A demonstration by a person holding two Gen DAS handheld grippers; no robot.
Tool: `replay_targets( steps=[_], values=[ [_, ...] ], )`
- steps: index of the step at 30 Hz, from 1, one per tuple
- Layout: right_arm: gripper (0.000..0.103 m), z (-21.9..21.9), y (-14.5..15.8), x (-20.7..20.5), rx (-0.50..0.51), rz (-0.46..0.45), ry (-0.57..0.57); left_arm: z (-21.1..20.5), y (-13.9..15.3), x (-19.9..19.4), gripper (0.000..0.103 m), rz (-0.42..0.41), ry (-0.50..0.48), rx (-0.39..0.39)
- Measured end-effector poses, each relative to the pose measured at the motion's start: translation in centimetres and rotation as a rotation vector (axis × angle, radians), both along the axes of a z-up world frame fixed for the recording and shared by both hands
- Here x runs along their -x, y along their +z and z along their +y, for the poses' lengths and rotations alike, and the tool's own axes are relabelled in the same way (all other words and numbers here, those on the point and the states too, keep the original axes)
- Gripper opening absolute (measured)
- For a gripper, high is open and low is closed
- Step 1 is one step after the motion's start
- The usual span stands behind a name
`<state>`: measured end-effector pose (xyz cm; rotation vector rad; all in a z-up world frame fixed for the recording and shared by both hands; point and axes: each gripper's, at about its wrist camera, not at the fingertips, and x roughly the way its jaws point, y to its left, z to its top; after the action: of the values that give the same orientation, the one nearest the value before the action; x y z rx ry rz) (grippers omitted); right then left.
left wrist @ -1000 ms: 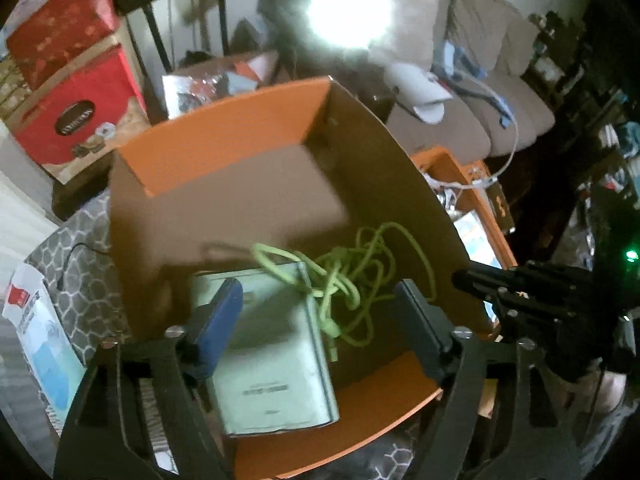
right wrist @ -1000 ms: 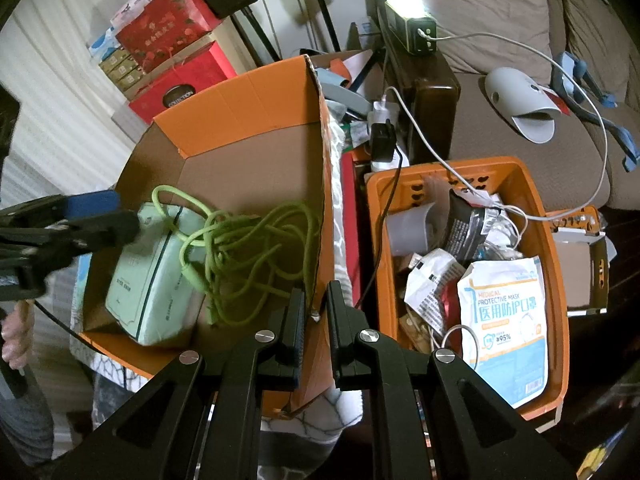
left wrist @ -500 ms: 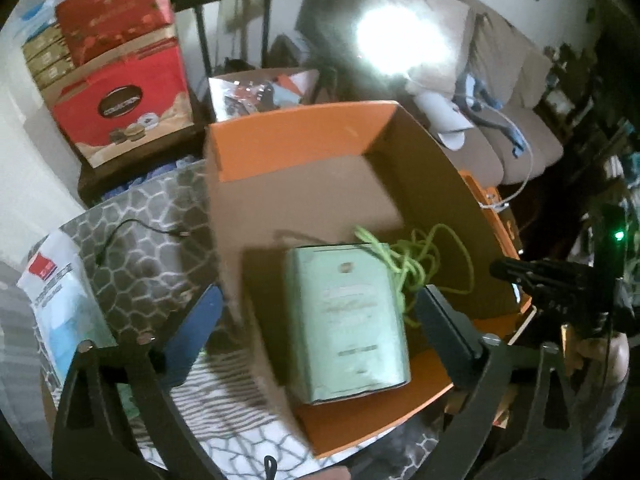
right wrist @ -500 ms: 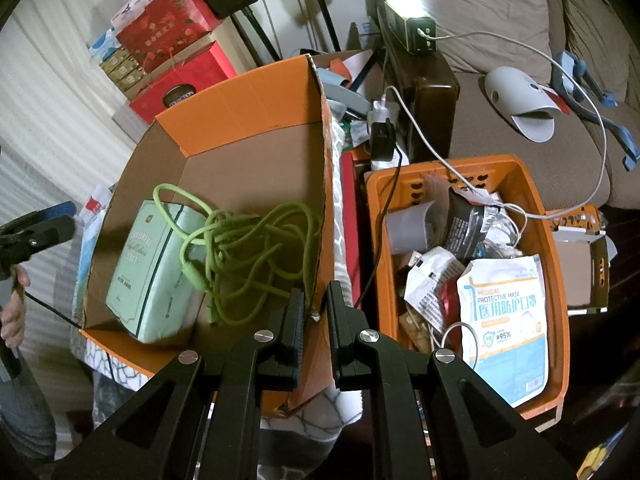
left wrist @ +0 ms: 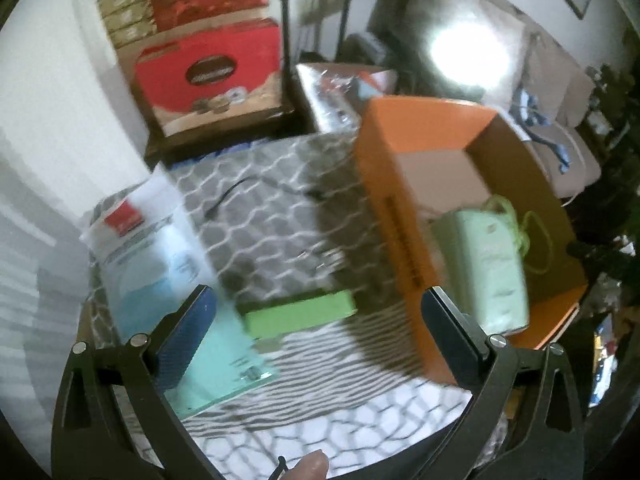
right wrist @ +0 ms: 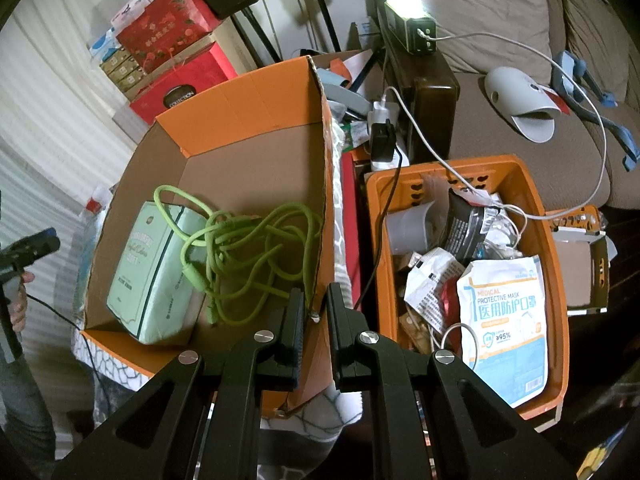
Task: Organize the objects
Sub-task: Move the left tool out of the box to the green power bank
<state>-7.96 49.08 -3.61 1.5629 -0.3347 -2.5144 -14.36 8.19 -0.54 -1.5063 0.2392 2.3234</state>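
Observation:
An orange cardboard box [right wrist: 240,92] holds a pale green tissue pack [right wrist: 148,272] and a tangled green cable [right wrist: 248,248]. My right gripper [right wrist: 316,312] is shut on the box's right wall, pinching the cardboard edge. My left gripper [left wrist: 316,294] stands wide open with nothing in it, left of the box [left wrist: 400,232] over the grey patterned cloth [left wrist: 272,224]. Just beyond its fingertips lies a flat green box [left wrist: 300,314]. A blue-and-white packet [left wrist: 160,264] lies by the left finger. The left gripper [right wrist: 32,244] shows at the left edge of the right wrist view.
An orange plastic basket [right wrist: 536,208] full of mask packets and wrappers stands right of the cardboard box. Red gift boxes [left wrist: 208,76] are stacked behind the cloth. A sofa [right wrist: 520,40] with cables and a bright lamp [right wrist: 408,4] lies behind. A thin black cable [left wrist: 228,196] crosses the cloth.
My left gripper opened wider, let go of the tissue pack inside the box and swung left out over the cloth. The right gripper stayed put.

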Motion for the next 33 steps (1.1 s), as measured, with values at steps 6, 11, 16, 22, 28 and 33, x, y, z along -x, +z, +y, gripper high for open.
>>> replay_targets(
  steps=[6,11,16,22,28,33],
  values=[
    [0.01,0.0,0.0,-0.1,-0.001,-0.001,-0.003,-3.2,-3.1,0.2,0.102,-0.071,0.057,-0.009],
    [0.01,0.1,0.0,-0.2,0.0,-0.003,-0.006,-3.3,-4.8,0.1,0.102,-0.104,0.05,-0.017],
    [0.01,0.1,0.0,-0.1,0.002,-0.004,-0.009,-2.4,-6.3,0.1,0.102,-0.11,0.01,0.01],
    [0.01,0.0,0.0,0.0,0.003,-0.005,-0.01,-3.1,-8.0,1.3,0.102,-0.168,0.064,0.024],
    [0.01,0.0,0.0,0.0,0.0,-0.005,-0.01,-2.6,-8.4,2.0,0.102,-0.215,0.065,-0.034],
    [0.01,0.0,0.1,0.0,0.001,-0.005,-0.01,-1.0,-9.2,2.4,0.102,-0.25,0.068,0.008]
  ],
)
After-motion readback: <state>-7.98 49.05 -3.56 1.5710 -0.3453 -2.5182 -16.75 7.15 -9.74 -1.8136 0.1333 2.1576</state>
